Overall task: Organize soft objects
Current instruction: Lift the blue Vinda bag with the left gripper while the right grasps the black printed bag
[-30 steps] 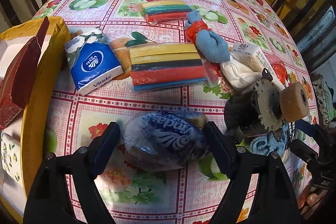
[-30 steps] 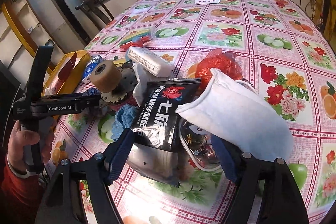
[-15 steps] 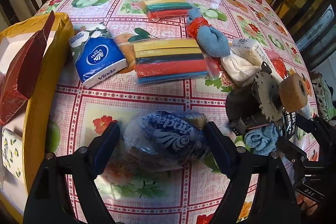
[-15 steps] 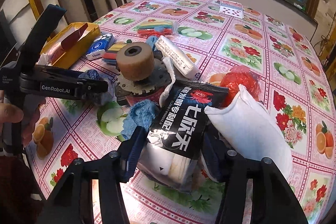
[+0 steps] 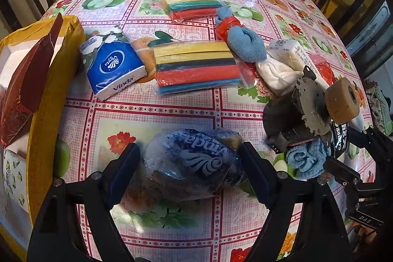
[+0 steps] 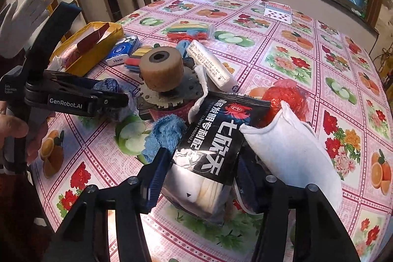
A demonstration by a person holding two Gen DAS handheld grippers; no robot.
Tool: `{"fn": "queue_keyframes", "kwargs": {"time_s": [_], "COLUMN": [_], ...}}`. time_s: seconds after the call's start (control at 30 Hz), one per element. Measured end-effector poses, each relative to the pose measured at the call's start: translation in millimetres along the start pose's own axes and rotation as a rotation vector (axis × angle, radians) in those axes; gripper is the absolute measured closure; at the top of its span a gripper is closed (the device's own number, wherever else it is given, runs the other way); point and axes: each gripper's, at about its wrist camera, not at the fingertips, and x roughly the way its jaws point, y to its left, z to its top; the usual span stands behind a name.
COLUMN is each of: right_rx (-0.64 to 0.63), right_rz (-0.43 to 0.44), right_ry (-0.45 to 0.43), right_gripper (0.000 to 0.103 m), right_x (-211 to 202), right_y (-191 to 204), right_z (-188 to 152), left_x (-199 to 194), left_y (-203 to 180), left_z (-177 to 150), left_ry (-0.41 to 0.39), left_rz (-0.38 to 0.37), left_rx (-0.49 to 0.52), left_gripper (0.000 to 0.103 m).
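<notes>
A table (image 5: 172, 119) under a pink fruit-and-flower oilcloth fills both views. At its left edge sits a yellow box (image 5: 46, 100) with a dark red packet (image 5: 29, 70) leaning out of it. Near the middle lies a large bag of striped cloths (image 5: 196, 70), with a smaller bag of the same kind (image 5: 194, 7) farther back, and a blue Vinda tissue pack (image 5: 113, 65) lies between the large bag and the box. A white fabric pouch (image 6: 294, 154) rests just beside the right gripper (image 6: 200, 178), whose fingers press both sides of a black packet (image 6: 211, 146) with white characters, gripping it at its lower end (the packet's top leans against the clutter behind it). Behind that stands a toothed metal wheel (image 6: 169, 95) topped by a tan roller (image 6: 161, 71), with a blue towel (image 6: 164, 136) at its foot. The left gripper (image 5: 189, 166) brackets a crumpled clear Vinda wrapper (image 5: 191, 163) lying on the oilcloth: its right finger touches the wrapper and its left finger stands just clear, so the claw is spread and not clamped. A blue sock with a red band (image 5: 240, 38) lies beyond the striped cloths.
</notes>
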Motion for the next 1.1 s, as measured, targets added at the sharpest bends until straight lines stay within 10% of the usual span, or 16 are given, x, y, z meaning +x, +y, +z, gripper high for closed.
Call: {"fn": "queue_keyframes", "kwargs": {"time_s": [0.53,1.1], "right_rx": [0.167,0.176], "right_rz": [0.209,0.393], "right_ry": [-0.137,-0.265], "right_gripper": [0.053,0.053], "right_x": [-53,-89], "right_y": [-2,39], "right_z": [-42,0], "left_x": [-11,-59], "left_y": [1,7], "left_z": [-18,-30], "left_ry": [-0.024,-0.103], "left_rz": [-0.052,-0.132], "left_rx": [0.016,0.046], "left_gripper": [0.033,0.036]}}
